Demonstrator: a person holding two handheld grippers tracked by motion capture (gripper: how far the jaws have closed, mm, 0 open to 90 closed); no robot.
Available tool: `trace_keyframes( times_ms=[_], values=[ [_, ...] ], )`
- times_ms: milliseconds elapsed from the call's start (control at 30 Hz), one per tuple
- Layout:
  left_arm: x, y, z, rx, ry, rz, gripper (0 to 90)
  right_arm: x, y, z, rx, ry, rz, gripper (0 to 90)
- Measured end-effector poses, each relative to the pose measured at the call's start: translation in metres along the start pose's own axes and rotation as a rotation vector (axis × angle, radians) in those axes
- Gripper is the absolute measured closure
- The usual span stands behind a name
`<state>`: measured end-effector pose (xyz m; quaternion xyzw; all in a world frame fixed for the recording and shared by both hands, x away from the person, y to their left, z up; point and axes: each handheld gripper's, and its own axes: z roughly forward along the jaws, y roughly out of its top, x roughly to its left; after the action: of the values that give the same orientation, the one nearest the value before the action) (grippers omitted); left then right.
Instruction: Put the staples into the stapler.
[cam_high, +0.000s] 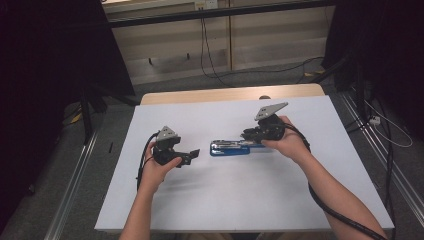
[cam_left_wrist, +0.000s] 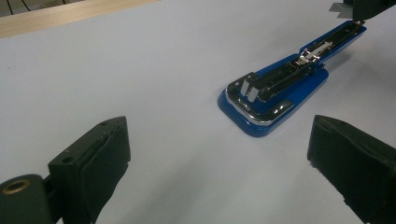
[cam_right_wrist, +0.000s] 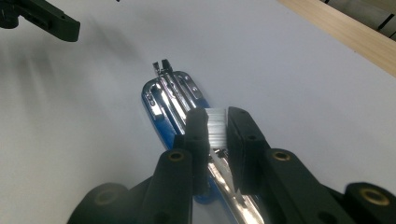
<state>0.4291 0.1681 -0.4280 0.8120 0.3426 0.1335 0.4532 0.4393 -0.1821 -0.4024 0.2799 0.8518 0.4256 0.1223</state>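
Note:
A blue stapler (cam_high: 230, 147) lies opened flat on the white table, its metal channel (cam_left_wrist: 280, 77) facing up. My right gripper (cam_right_wrist: 217, 122) hovers over the stapler's (cam_right_wrist: 170, 100) rear half, shut on a silvery strip of staples (cam_right_wrist: 216, 128) held between its jaws. In the high view the right gripper (cam_high: 250, 136) sits at the stapler's right end. My left gripper (cam_high: 195, 154) rests on the table a little left of the stapler, open, with nothing between its pads (cam_left_wrist: 105, 158); the stapler's front end lies just beyond them.
The white table top (cam_high: 240, 200) has a wooden strip (cam_high: 230, 94) along its far edge. Black cables (cam_high: 345, 215) trail from both grippers. Dark stands and floor cables (cam_high: 220, 75) lie beyond the table.

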Motion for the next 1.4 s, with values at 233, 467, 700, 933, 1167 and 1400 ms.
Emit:
trace_keyframes(
  times_ms=[233,467,700,933,1167,1400],
  values=[
    [0.0,-0.001,-0.001,0.002,-0.002,-0.006,6.1,0.001,0.003,0.006,0.009,0.03,-0.025,79.5],
    [0.001,-0.002,-0.001,0.007,0.001,-0.005,6.1,0.001,0.007,0.009,0.008,0.059,-0.044,79.5],
    [0.001,-0.002,-0.002,0.005,0.001,-0.008,6.1,0.001,0.009,0.015,0.006,0.087,-0.055,79.5],
    [0.001,-0.004,-0.002,0.008,0.0,-0.009,6.1,0.002,0.013,0.022,0.014,0.106,-0.082,79.5],
    [0.003,-0.006,-0.002,0.018,0.004,-0.014,6.1,0.001,0.016,0.027,0.016,0.129,-0.096,79.5],
    [0.003,-0.006,-0.003,0.019,0.004,-0.012,6.1,0.001,0.018,0.029,0.016,0.145,-0.097,79.4]
  ],
)
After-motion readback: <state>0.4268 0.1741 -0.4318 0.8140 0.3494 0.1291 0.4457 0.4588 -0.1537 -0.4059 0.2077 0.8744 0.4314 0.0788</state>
